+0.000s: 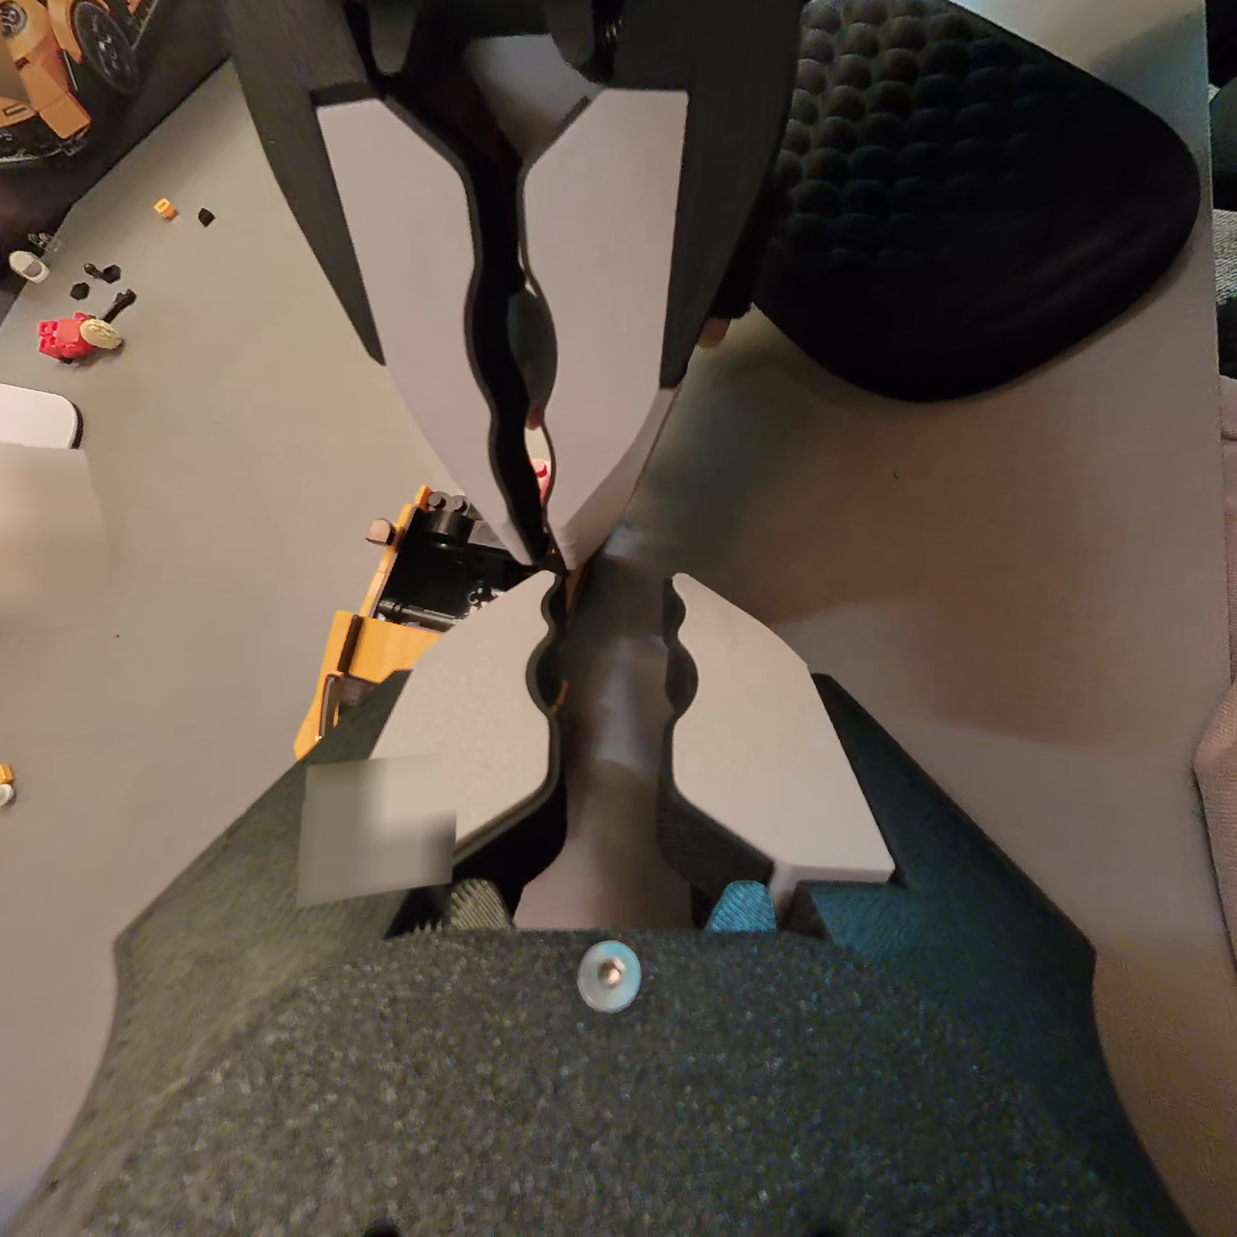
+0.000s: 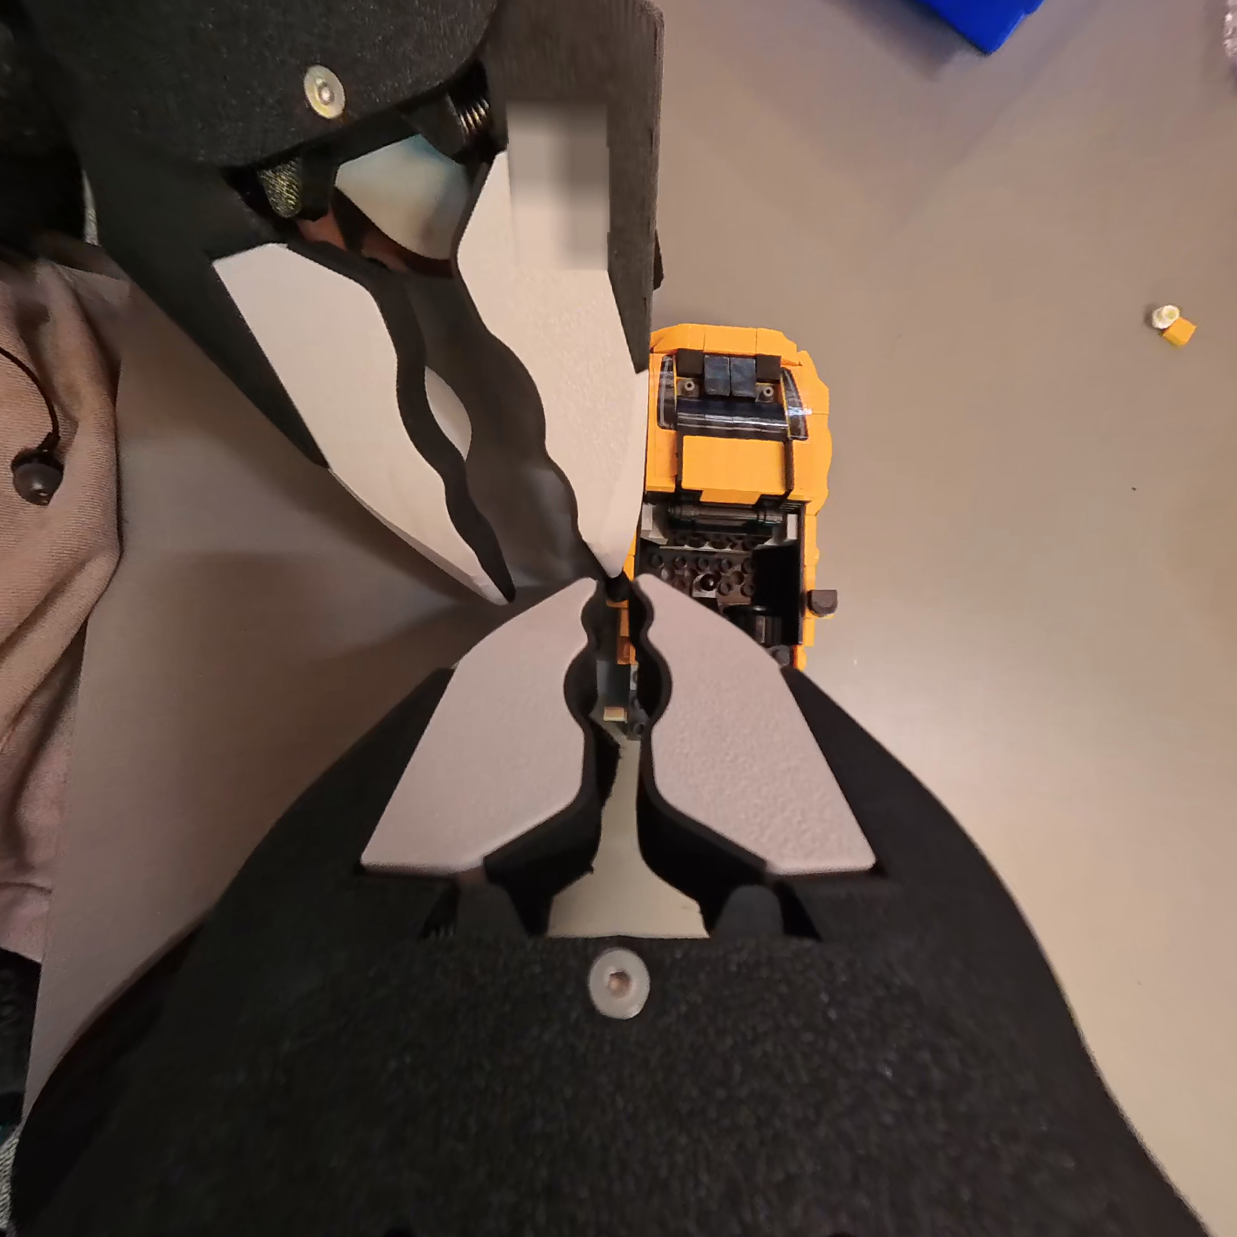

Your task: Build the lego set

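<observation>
Toy car [image 1: 375, 642] partly hidden, box [image 1: 47, 73] cropped

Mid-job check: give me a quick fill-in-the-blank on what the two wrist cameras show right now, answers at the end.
1. The toy car on the table is mostly ___ in colour.
2. The left gripper has its fingers ___, with bare table showing between them.
3. Far from the car, in the left wrist view, a small clump of bricks is ___.
4. At the top edge of the right wrist view lies the corner of a ___ box.

Answers: orange; open; red; blue
</observation>
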### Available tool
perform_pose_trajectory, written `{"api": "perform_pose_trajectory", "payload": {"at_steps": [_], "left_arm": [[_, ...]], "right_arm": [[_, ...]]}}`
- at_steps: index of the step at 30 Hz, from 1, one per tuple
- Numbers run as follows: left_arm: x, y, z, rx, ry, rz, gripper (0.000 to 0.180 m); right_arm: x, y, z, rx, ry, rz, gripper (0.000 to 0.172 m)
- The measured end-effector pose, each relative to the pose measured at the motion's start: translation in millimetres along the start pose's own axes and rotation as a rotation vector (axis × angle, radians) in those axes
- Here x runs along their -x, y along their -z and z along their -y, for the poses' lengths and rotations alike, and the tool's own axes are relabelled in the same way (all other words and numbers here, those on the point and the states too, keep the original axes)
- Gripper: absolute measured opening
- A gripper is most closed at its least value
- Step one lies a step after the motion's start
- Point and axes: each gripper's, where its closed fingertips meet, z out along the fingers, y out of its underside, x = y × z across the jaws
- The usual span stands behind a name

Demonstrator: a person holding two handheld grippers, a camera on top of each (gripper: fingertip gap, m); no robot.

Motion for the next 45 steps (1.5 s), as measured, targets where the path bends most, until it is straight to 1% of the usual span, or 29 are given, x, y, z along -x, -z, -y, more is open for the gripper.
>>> {"api": "perform_pose_trajectory", "payload": {"at_steps": [8, 13, 19, 24, 27, 31, 35, 40, 43, 45], "left_arm": [[0.7, -0.3, 0.9, 0.004, 0.002, 0.006, 0.026], [0.7, -0.7, 0.4, 0.018, -0.008, 0.021, 0.025], [2.1, -1.6, 0.4, 0.030, -0.003, 0.036, 0.026], [3.4, -2.7, 0.5, 0.033, 0.002, 0.042, 0.025], [4.6, -2.4, 0.7, 0.029, 0.010, 0.042, 0.026], [6.0, -2.3, 0.9, 0.023, 0.019, 0.044, 0.027], [6.2, -2.9, -0.4, 0.028, 0.024, 0.040, 0.029], [7.6, -1.4, 0.7, 0.020, 0.031, 0.043, 0.030], [9.4, 3.5, 2.5, 0.010, 0.043, 0.047, 0.030], [16.0, 13.5, 6.3, -0.015, 0.065, 0.066, 0.031]], "right_arm": [[0.2, -0.4, -1.9, -0.002, -0.046, 0.009, 0.005], [0.6, -0.9, -2.4, 0.002, -0.121, 0.021, 0.004], [-1.6, -1.4, -2.7, 0.012, -0.263, 0.044, 0.004], [-4.5, -2.2, -3.7, 0.024, -0.320, 0.049, 0.004], [-5.8, -2.2, -2.9, 0.010, -0.326, 0.045, 0.004], [-7.0, -2.1, -1.5, -0.006, -0.304, 0.030, 0.005], [-7.6, -1.5, -0.8, -0.017, -0.254, 0.006, 0.012], [-10.0, 1.2, 0.1, -0.030, -0.104, -0.075, 0.021], [-11.8, 3.4, 2.6, -0.056, 0.000, -0.143, 0.021], [-13.2, 4.6, 1.1, -0.049, 0.111, -0.221, 0.021]]}}
